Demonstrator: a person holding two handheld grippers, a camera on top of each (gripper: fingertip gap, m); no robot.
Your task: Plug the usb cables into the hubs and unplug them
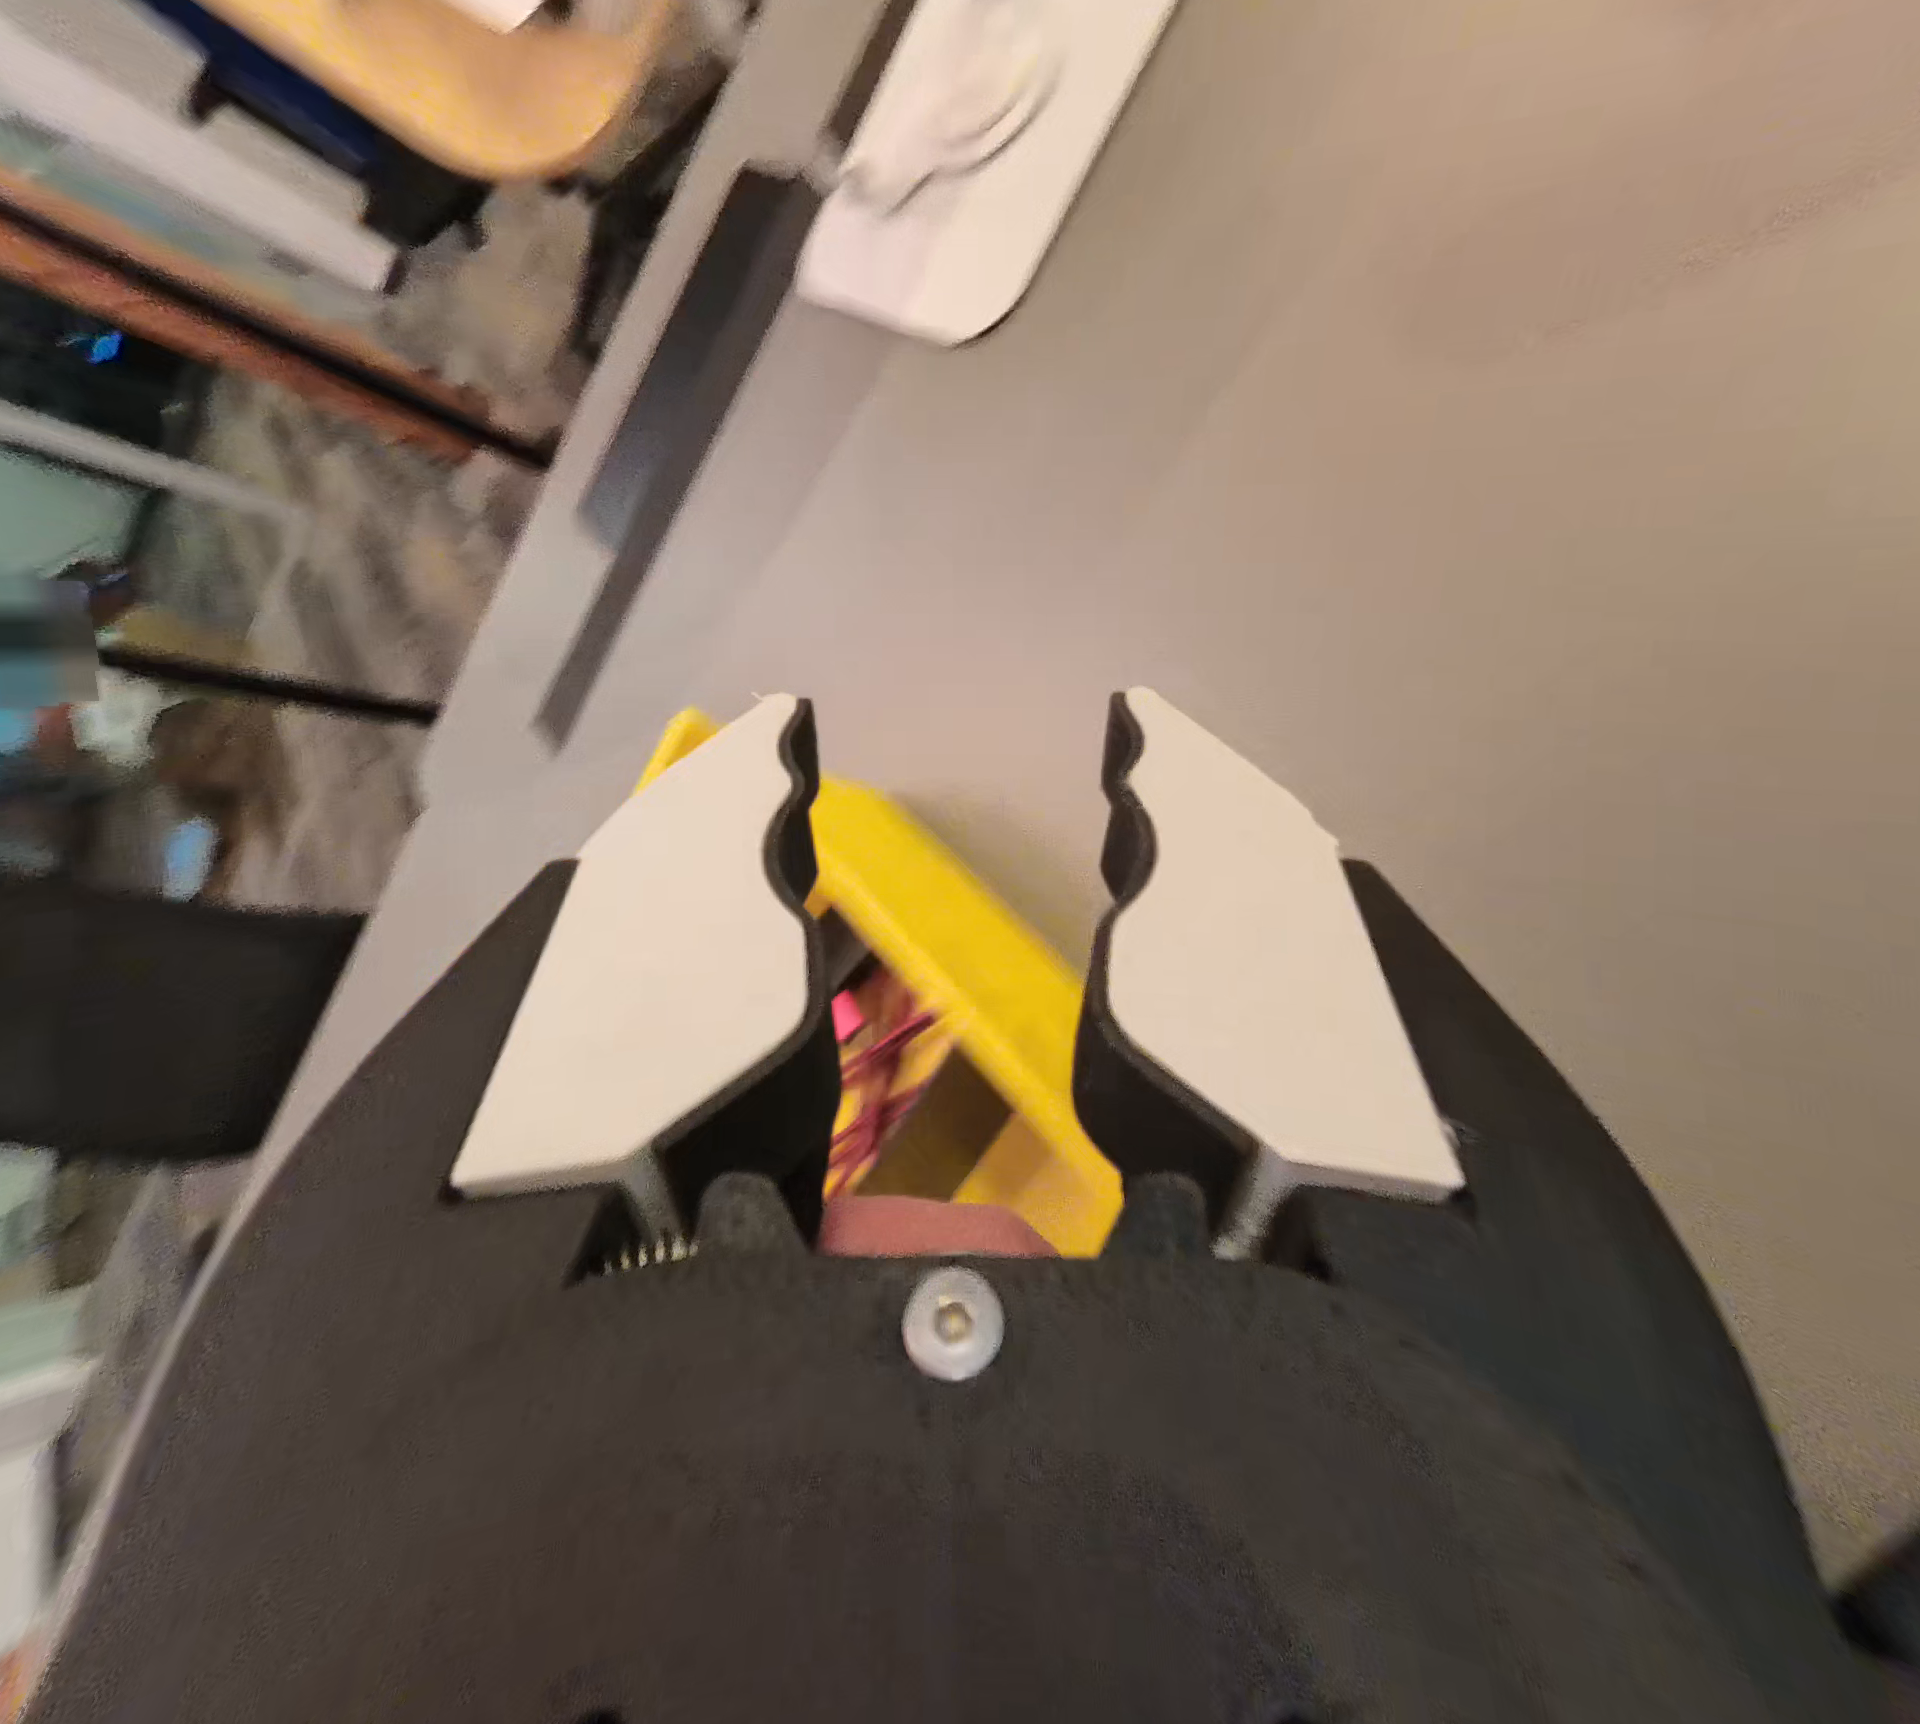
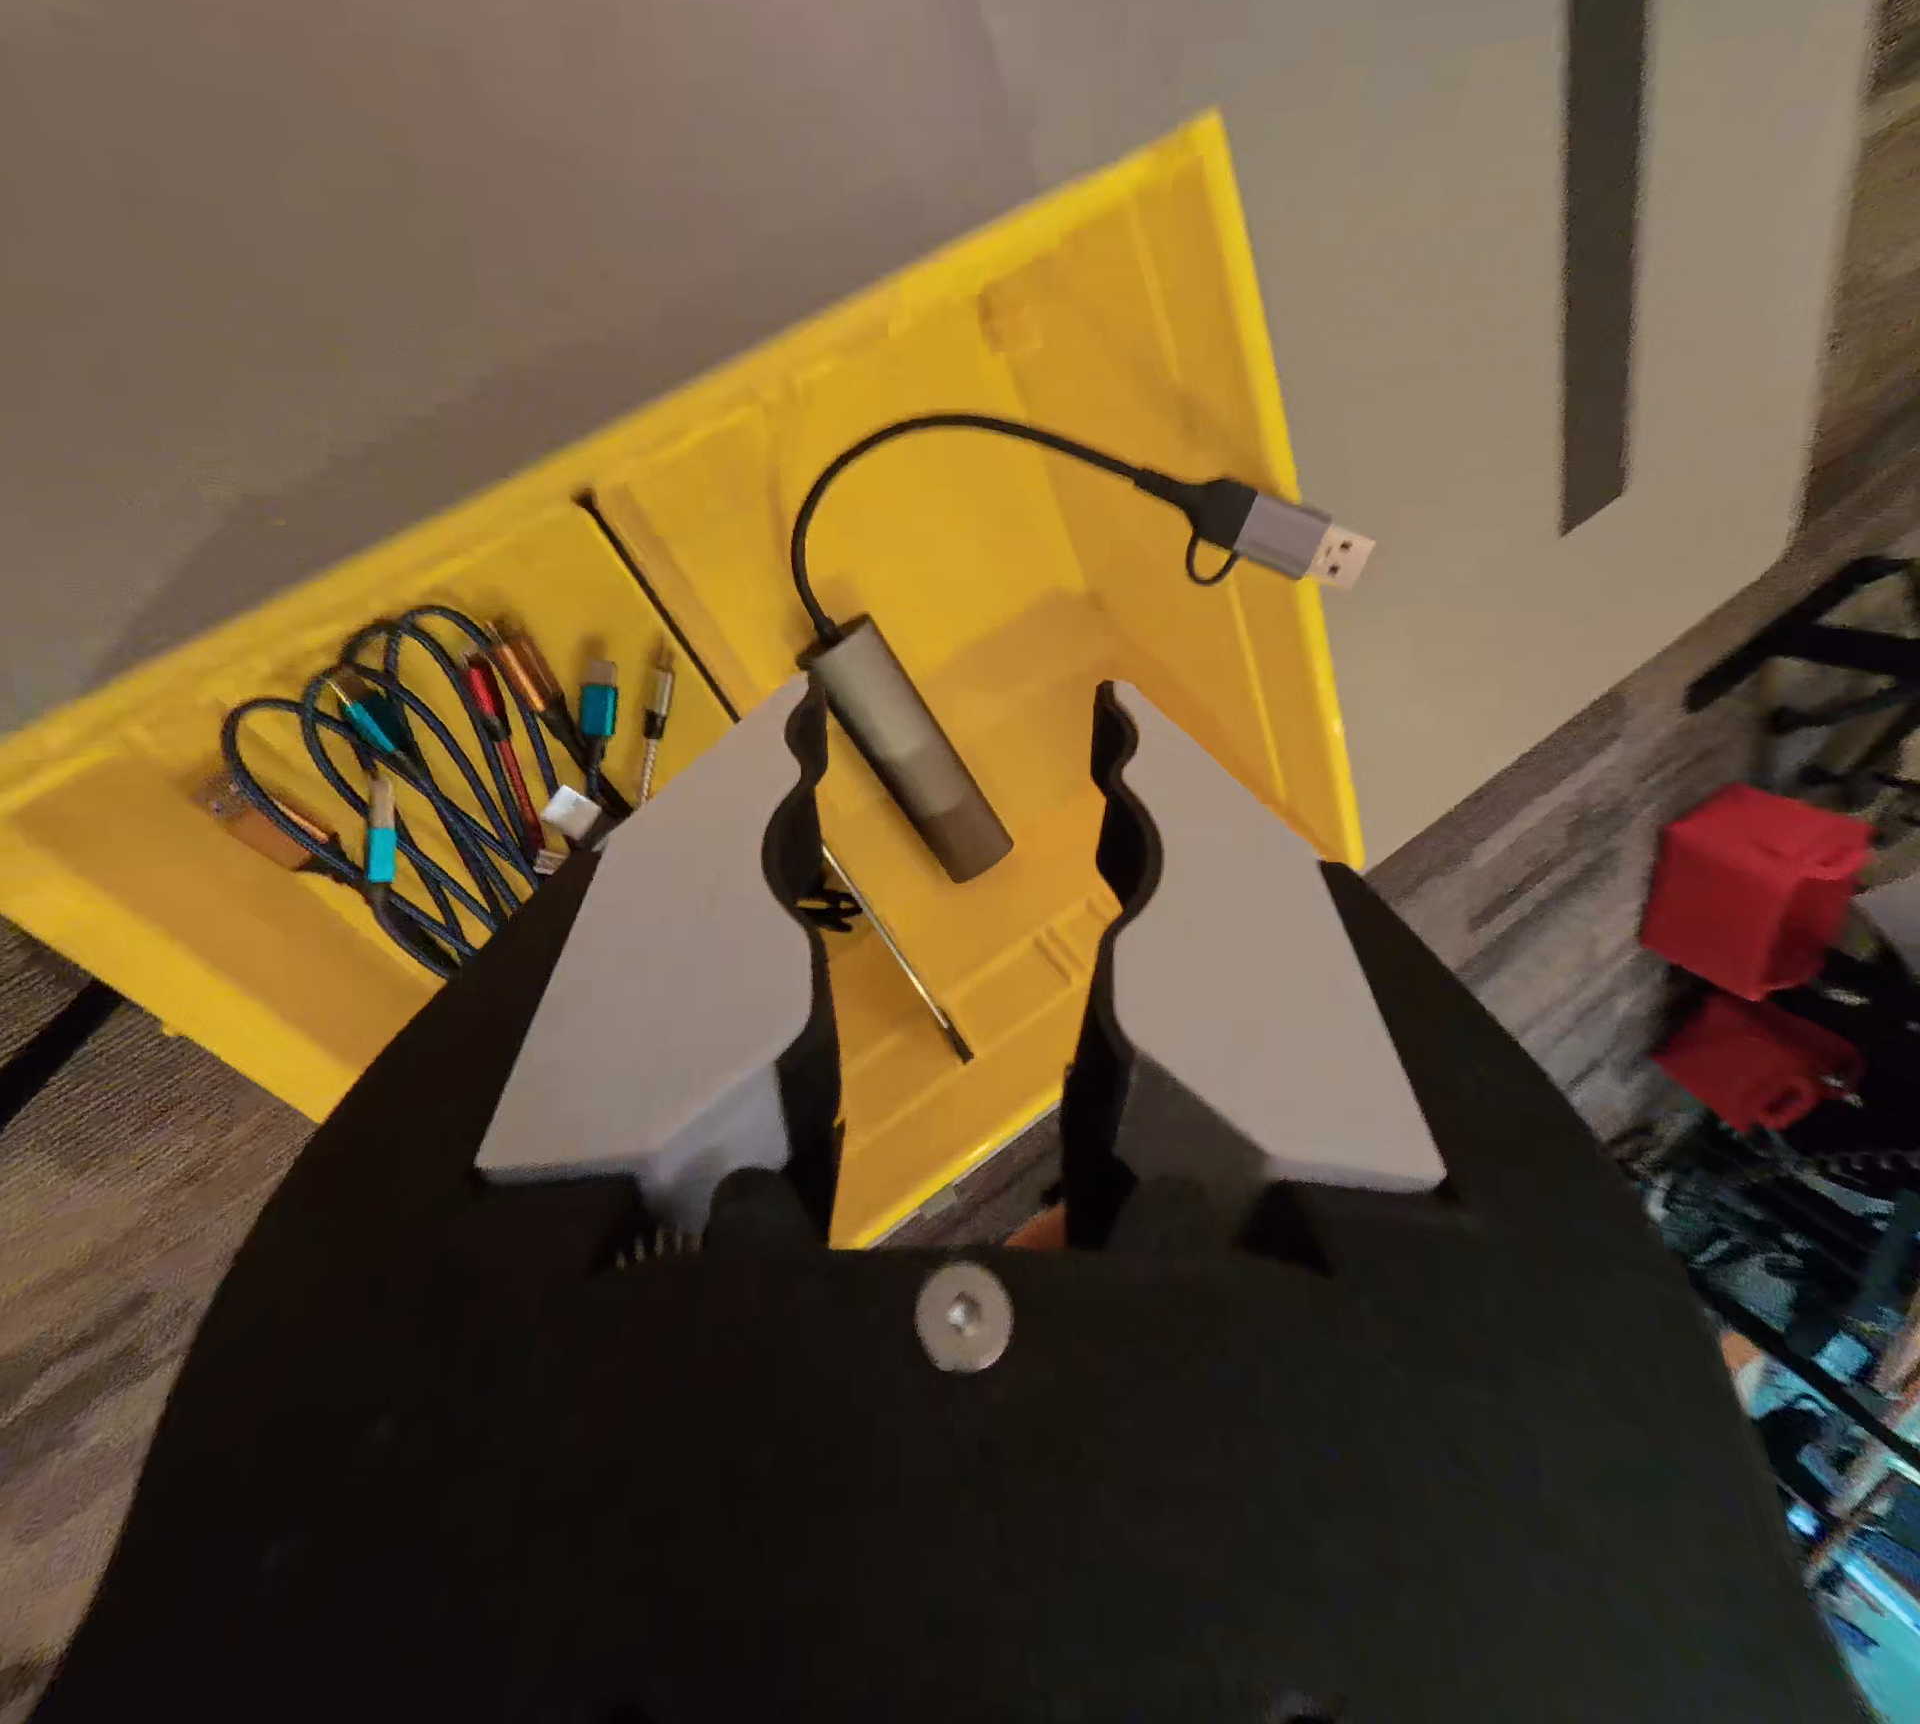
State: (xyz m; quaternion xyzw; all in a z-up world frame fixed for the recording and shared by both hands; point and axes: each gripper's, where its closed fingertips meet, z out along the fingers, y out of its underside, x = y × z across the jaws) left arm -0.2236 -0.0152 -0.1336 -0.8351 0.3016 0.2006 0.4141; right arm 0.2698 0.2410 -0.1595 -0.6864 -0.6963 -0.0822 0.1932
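Bare tray floor [image 2: 1132, 386] around hub [image 2: 904, 755]

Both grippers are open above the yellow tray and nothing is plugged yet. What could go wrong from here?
1. The hub lies loose in the yellow tray, and its short lead curls up so the plug overhangs the rim; a pinch by the right gripper may make it roll or swing.
2. The braided cables are tangled in one bundle in the next compartment; lifting one may drag others.
3. The left gripper view is blurred, so aiming could be off.
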